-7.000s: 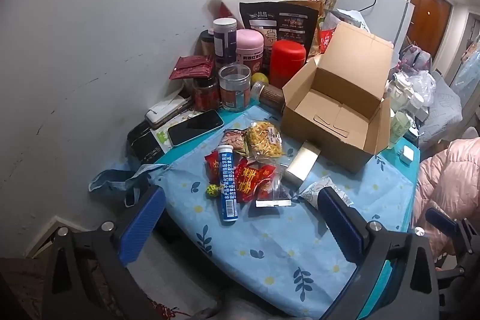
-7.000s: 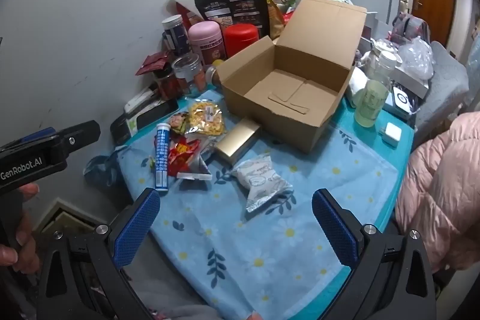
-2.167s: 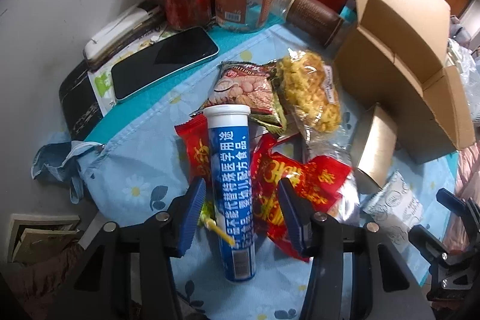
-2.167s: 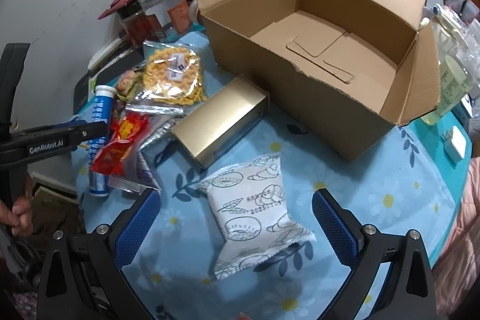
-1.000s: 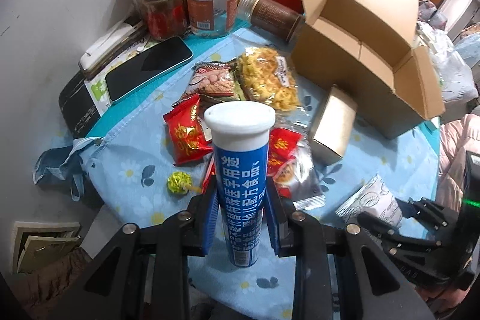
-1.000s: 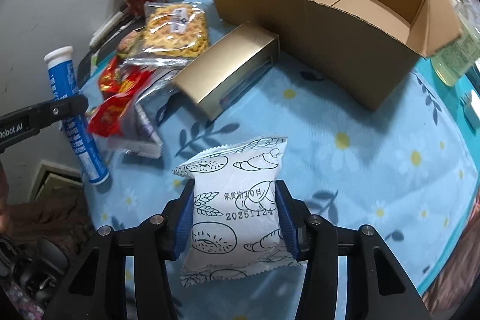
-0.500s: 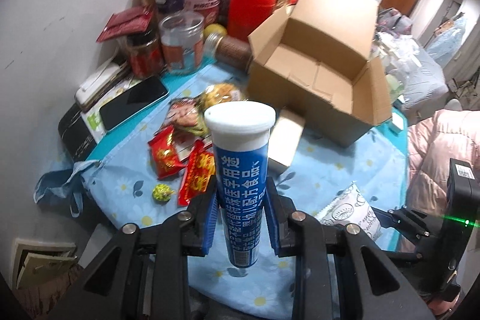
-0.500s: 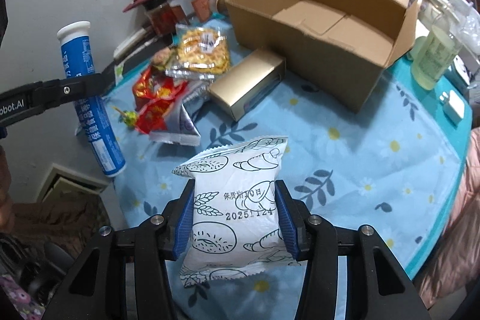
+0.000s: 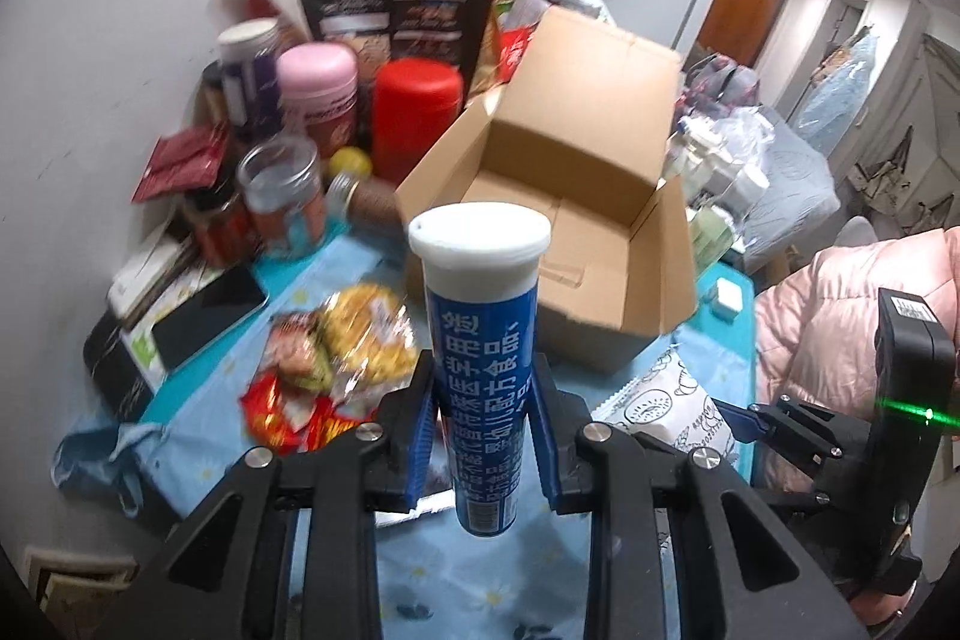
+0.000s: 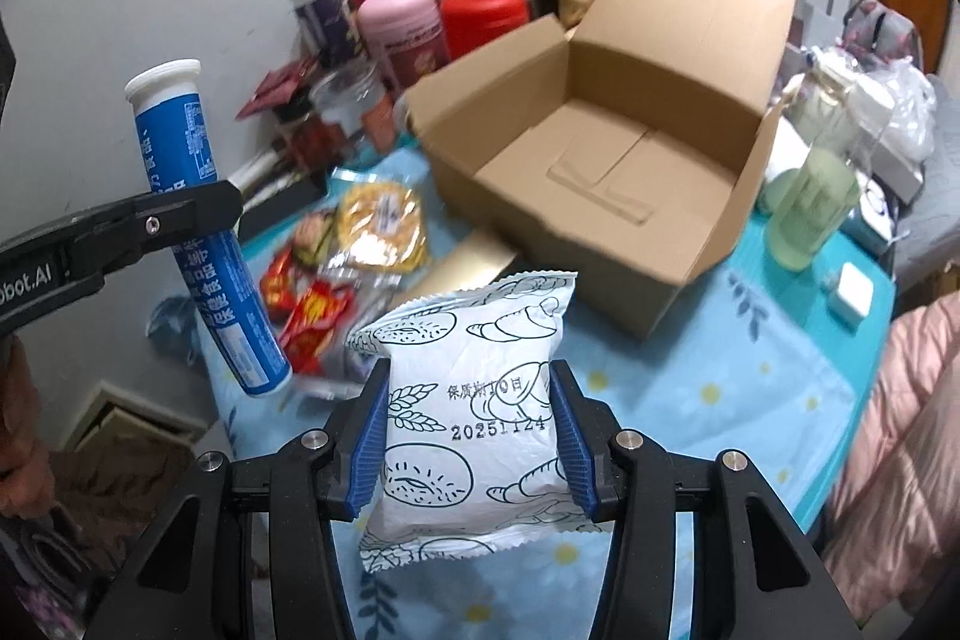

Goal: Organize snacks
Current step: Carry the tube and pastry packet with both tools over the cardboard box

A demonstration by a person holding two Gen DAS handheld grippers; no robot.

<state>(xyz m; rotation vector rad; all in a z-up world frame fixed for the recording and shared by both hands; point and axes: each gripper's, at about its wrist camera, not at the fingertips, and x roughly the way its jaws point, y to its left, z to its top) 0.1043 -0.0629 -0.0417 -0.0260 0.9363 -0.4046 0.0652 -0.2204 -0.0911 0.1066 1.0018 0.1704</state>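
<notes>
My left gripper (image 9: 483, 430) is shut on a blue tube with a white cap (image 9: 483, 334) and holds it upright in the air above the table. It also shows in the right wrist view (image 10: 198, 214), at the left. My right gripper (image 10: 471, 436) is shut on a white bread packet with line drawings (image 10: 474, 400), also lifted; the packet shows in the left wrist view (image 9: 660, 409). The open, empty cardboard box (image 10: 606, 160) stands beyond both grippers. Loose snacks lie on the blue flowered cloth: a yellow noodle bag (image 10: 381, 226), red packets (image 10: 312, 310) and a gold box (image 10: 471, 259).
Jars, a pink tin (image 9: 318, 94), a red canister (image 9: 417, 106) and dark bags stand against the wall behind the box. A phone (image 9: 207, 307) lies at the left edge. A green bottle (image 10: 807, 202) and white charger (image 10: 852, 292) are right of the box. A pink jacket is at the right.
Both grippers closed on their items and lifted them off the table. Over the last second they have risen and pulled back, so the box now sits ahead of both.
</notes>
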